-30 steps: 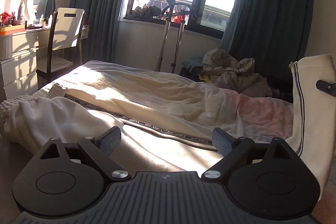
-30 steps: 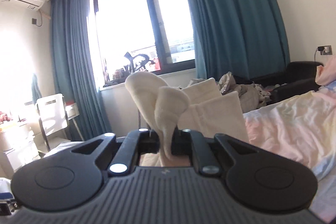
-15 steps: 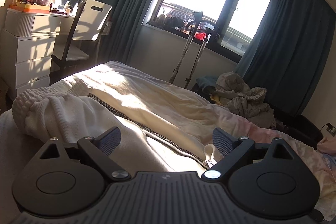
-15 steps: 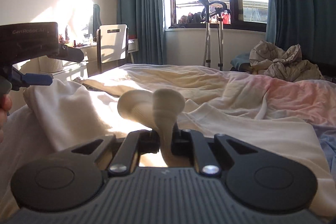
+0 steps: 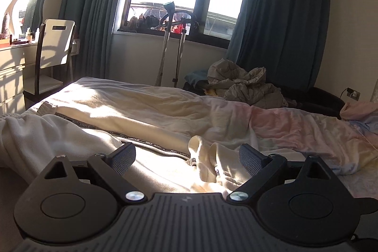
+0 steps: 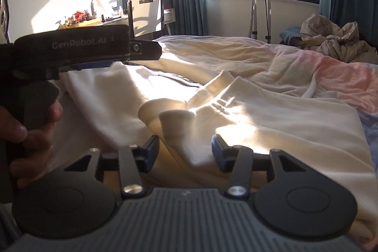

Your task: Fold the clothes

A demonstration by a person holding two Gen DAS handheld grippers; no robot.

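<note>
Cream sweatpants [image 5: 78,134] with a black lettered side stripe [image 5: 132,137] lie on the bed, folded over themselves; they also show in the right wrist view [image 6: 271,115]. The ribbed leg cuffs [image 6: 170,117] lie just ahead of my right gripper [image 6: 184,148], which is open, and between the fingers of my left gripper [image 5: 186,157], also open and empty, as the cuffs [image 5: 208,155]. The left gripper's body [image 6: 78,49] hovers at the left of the right wrist view, held by a hand.
A pastel pink and cream bedsheet [image 5: 295,126] covers the bed. A crumpled grey quilt [image 5: 245,86] lies beyond the far edge. A white chair [image 5: 56,49] and desk stand at the left. A garment steamer stand [image 5: 170,44] is below the window.
My right gripper brought the leg cuffs down from the air onto the rest of the pants, then opened and let them go. My left gripper stayed open above the pants.
</note>
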